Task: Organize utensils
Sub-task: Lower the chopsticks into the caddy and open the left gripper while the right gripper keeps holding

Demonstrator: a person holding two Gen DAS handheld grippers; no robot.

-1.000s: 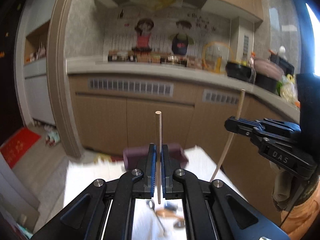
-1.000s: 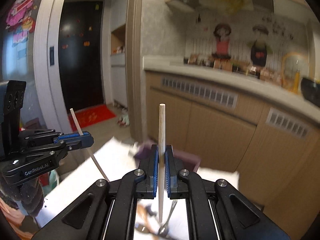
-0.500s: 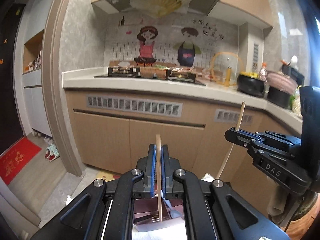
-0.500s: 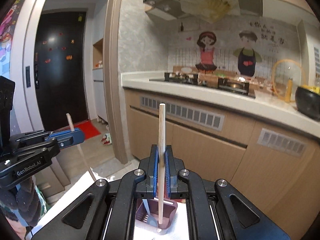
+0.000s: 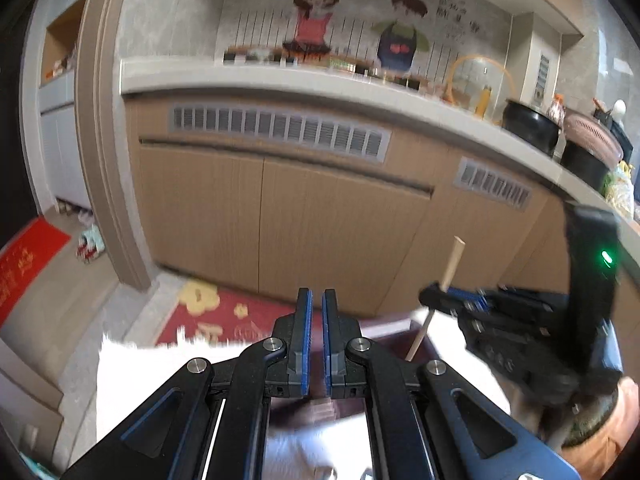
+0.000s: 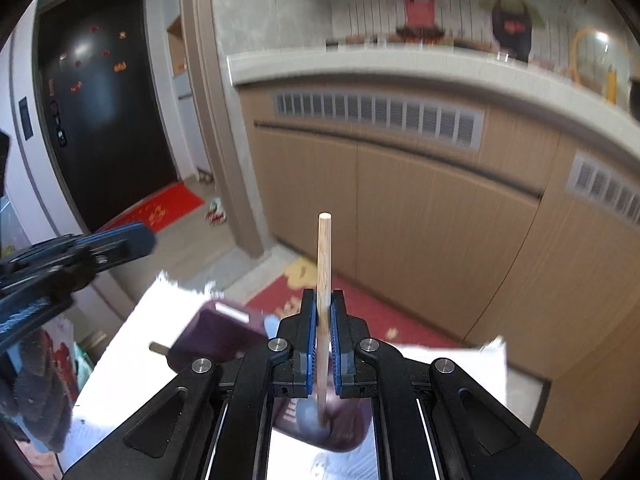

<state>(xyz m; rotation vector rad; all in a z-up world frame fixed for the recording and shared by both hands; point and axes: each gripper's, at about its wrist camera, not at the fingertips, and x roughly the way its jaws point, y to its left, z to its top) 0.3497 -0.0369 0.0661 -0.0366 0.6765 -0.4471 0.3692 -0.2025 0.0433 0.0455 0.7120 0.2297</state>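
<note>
- R gripper (image 6: pixel 323 332): jaws clamped on wooden chopstick (image 6: pixel 323 264), stick upright, lower tip over purple holder (image 6: pixel 218 334) on white cloth (image 6: pixel 452 364).
- L gripper (image 5: pixel 314 332): jaws nearly together, nothing visible betw. pads; blurred.
- Kitchen cabinets (image 5: pixel 320 216) behind.

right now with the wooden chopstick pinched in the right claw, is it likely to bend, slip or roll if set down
The chopstick looks straight and rigid above the right claw, so it probably won't bend. It seems thin and light, and held at one narrow spot it could pivot or slip. Its tip looks round, so it may roll on the white tabletop.
</note>
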